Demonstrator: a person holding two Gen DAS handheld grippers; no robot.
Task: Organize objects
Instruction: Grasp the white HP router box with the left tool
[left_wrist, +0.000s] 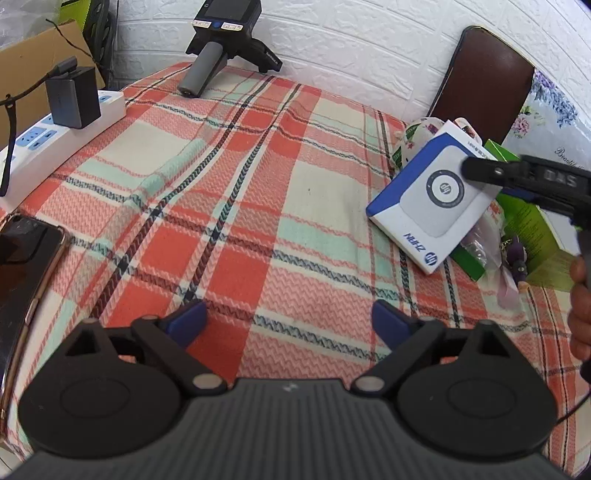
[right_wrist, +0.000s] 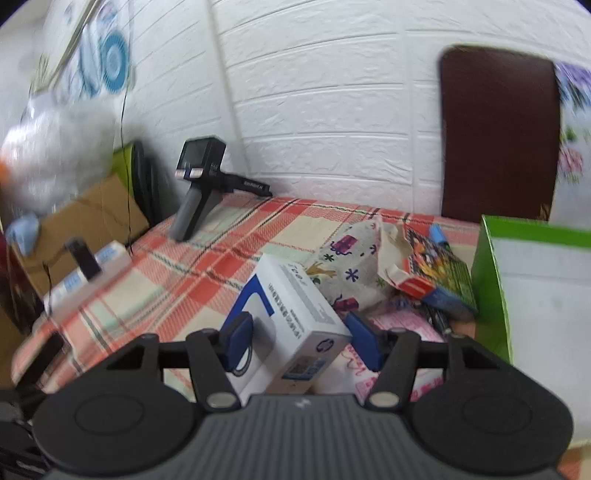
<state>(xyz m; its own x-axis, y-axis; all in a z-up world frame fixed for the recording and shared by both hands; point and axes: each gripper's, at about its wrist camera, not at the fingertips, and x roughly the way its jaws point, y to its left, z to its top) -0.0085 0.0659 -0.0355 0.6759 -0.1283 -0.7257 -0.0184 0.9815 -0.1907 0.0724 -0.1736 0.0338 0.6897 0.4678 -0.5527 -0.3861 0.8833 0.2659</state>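
Observation:
A white and blue HP box (left_wrist: 432, 197) is held tilted above the right side of the plaid tablecloth (left_wrist: 258, 221). My right gripper (right_wrist: 301, 341) is shut on this box (right_wrist: 295, 328), its blue pads on both sides; it reaches in from the right in the left wrist view (left_wrist: 491, 173). My left gripper (left_wrist: 288, 317) is open and empty, low over the cloth near the front. Behind the box lie a printed cloth pouch (right_wrist: 351, 266), a colourful small carton (right_wrist: 436, 273) and a green box (right_wrist: 535, 288).
A white power strip (left_wrist: 55, 140) with a black charger (left_wrist: 72, 98) lies at the left edge. A phone (left_wrist: 26, 273) lies front left. A spare gripper handle (left_wrist: 218, 44) stands at the back. A brown chair back (left_wrist: 484, 77) stands against the white wall.

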